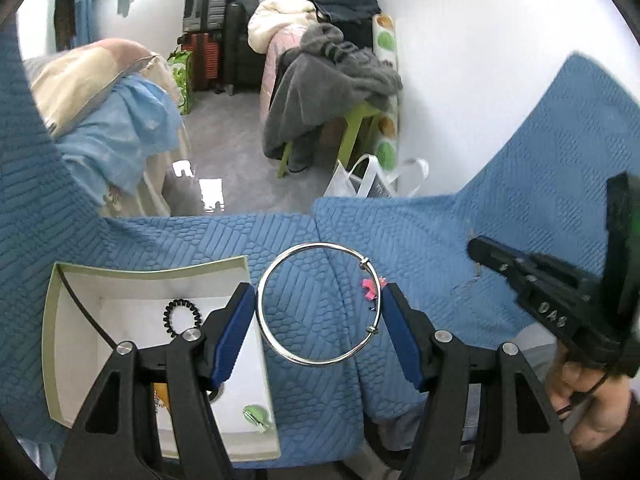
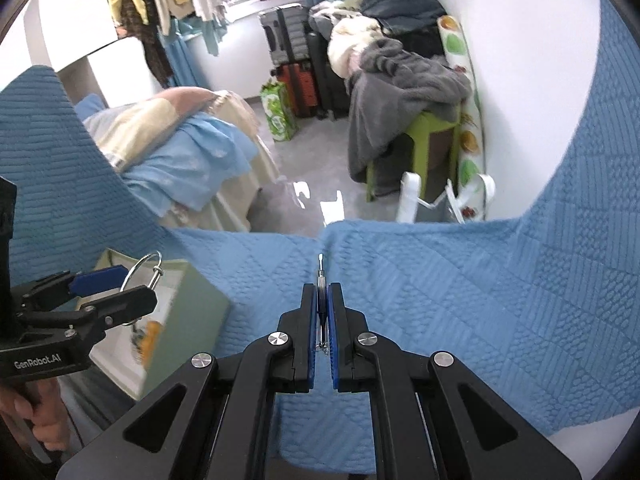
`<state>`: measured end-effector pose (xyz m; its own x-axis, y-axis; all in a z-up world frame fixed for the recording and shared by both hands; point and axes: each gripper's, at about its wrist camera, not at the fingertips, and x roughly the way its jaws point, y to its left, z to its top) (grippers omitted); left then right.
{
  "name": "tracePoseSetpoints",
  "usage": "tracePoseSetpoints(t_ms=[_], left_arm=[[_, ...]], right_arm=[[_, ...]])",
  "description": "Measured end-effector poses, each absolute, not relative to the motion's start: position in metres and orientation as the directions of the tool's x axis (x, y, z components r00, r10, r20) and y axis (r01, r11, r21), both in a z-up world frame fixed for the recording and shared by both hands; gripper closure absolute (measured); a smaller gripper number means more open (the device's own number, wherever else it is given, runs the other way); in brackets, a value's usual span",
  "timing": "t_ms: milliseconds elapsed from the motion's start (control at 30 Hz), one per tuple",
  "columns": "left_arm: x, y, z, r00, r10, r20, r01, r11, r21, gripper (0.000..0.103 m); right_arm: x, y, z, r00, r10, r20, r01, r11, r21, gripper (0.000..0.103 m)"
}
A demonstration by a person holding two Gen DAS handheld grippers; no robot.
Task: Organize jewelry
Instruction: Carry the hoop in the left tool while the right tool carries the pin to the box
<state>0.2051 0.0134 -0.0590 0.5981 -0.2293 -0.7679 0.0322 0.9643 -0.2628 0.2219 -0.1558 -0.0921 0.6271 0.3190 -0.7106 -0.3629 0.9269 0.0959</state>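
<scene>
The left gripper [image 1: 320,320] holds a big silver bangle [image 1: 318,304] across its blue pads [image 1: 236,332]. The jaws stand wide, one pad on each side of the ring, and the ring hangs in the air above the blue blanket [image 1: 440,240]. The grip is only on two thin edges. If the hand tips or shakes, the round ring could spin or pop out and drop onto the blanket.

The right gripper [image 2: 323,320] is squeezed almost all the way closed on a thin silver pin [image 2: 321,284]. The pin stands straight between the pads and its tip pokes out in front. It is very skinny, so it could slide out if the squeeze gets softer.

Just left of the bangle sits an open white box [image 1: 56,320]. A black curly hair tie [image 1: 178,316] and a green clip [image 1: 256,416] already lie inside. A little pink thing [image 1: 370,290] lies on the blanket under the ring, not put away yet.
</scene>
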Motion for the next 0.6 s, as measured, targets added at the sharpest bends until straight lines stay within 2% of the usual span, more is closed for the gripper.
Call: tracePoseSetpoints(t_ms=[333, 600], left_arm=[[0.187, 0.080, -0.049, 0.639, -0.192, -0.745, -0.055, 0.954, -0.293, 0.037], [0.175, 0.121, -0.082, 0.583, -0.117, -0.804, -0.148, 0.958, -0.247, 0.037]], right_arm=[[0.209, -0.086, -0.075, 0.602, 0.422, -0.678, -0.481, 0.869, 0.114, 0.099], [0.202, -0.035, -0.103, 0.512, 0.477, -0.714, -0.559, 0.816, 0.144, 0.099]])
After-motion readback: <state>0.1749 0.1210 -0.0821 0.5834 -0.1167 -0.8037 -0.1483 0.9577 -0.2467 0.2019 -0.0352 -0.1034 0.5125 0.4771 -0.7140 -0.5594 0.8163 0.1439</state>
